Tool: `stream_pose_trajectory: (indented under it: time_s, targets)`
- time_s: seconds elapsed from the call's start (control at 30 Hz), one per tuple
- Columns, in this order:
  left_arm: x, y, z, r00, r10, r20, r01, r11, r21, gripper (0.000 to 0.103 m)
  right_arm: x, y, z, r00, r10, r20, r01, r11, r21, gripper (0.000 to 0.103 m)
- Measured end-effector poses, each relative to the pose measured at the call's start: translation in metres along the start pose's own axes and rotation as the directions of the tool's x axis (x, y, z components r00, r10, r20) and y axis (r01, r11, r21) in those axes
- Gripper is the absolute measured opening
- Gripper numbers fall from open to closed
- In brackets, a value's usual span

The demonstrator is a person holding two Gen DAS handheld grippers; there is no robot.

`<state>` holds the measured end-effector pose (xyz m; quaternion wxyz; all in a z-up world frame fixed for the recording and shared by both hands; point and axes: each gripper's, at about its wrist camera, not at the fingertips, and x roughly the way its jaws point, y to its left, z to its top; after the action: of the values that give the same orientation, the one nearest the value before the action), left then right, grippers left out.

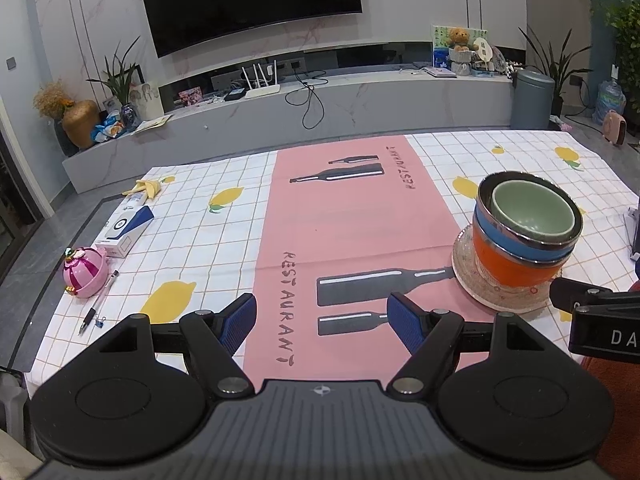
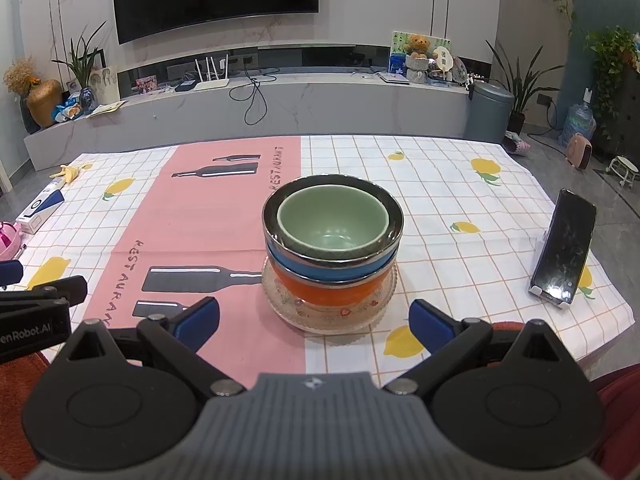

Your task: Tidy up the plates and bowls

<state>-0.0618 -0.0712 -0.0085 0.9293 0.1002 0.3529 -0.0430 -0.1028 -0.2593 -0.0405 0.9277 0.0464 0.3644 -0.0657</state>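
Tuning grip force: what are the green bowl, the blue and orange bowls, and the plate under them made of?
Green bowl: likely glazed ceramic, going by its smooth, soft sheen. Blue bowl and orange bowl: coloured shells with shiny metal rims, probably steel-lined. Plate: clear textured glass or plastic; the cloth shows through.

Nested bowls (image 2: 332,248) upright on plate (image 2: 288,312)

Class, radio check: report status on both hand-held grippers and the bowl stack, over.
Left hand-held gripper open, empty. Right hand-held gripper open, empty, facing the stack. Green bowl nested in blue bowl, in orange bowl, on glass plate. Nothing in the way.
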Motion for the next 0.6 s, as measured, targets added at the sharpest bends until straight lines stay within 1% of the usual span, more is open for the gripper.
stream_pose_trajectory:
  time_s: [0.27, 0.6]
  targets:
    - [-0.0013, -0.0002, -0.0007, 1.000, -0.004, -0.006, 0.004, 1.000, -0.001, 0.087, 0.0027, 0.0020, -0.0040, 1.000, 0.014, -0.023, -0.014, 1.000, 0.000, 0.099]
    - [-0.0007, 0.0004, -0.0016, 1.000, -0.004, -0.005, 0.004, 1.000, -0.004, 0.087, 0.0040, -0.0007, -0.0040, 0.999, 0.010, -0.034, -0.009, 1.000, 0.018, 0.099]
